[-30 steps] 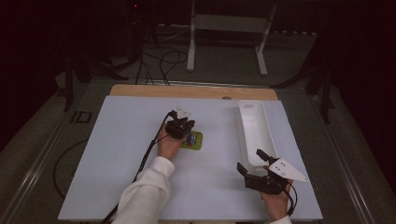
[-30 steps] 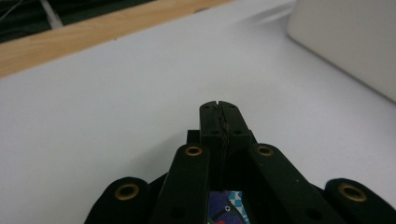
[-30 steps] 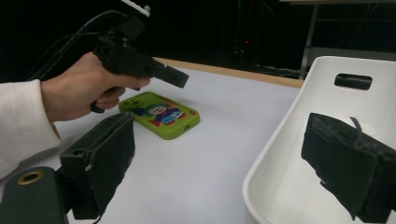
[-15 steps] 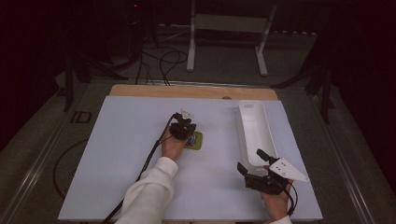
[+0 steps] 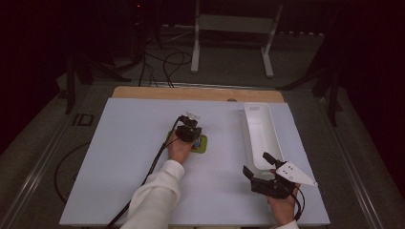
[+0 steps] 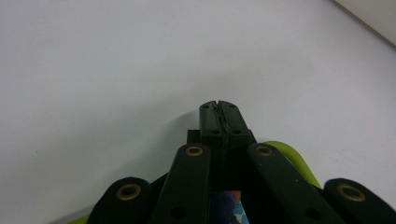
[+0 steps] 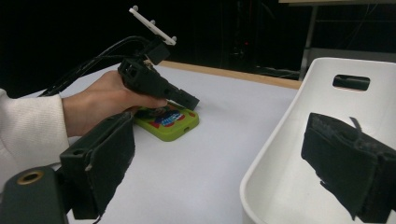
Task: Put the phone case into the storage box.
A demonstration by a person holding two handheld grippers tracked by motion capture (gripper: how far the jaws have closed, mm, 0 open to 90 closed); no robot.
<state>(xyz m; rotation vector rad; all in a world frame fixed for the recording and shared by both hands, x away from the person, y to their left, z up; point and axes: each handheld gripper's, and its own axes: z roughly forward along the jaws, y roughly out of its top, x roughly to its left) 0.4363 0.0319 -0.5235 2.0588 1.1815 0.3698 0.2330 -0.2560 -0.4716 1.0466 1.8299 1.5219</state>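
A flat green device (image 5: 202,143) with a colourful face lies near the middle of the white table. My left gripper (image 5: 195,135) rests over it with its jaws pressed together and nothing between them. In the left gripper view the left gripper (image 6: 219,111) has its shut tips just past the green device (image 6: 290,152), above bare table. In the right gripper view the left gripper (image 7: 192,101) points down over the green device (image 7: 172,126). My right gripper (image 5: 258,165) stands open near the front right, beside the near end of the tray. The right gripper (image 7: 219,158) holds nothing.
A long white tray (image 5: 247,131) lies lengthwise at the right of the table, and its near wall (image 7: 275,144) shows in the right gripper view with a handle slot at the far end. Cables trail off the table's left side. A wooden strip (image 5: 196,93) runs along the far edge.
My left gripper has drifted slightly to the right over the green device. The right gripper has kept still.
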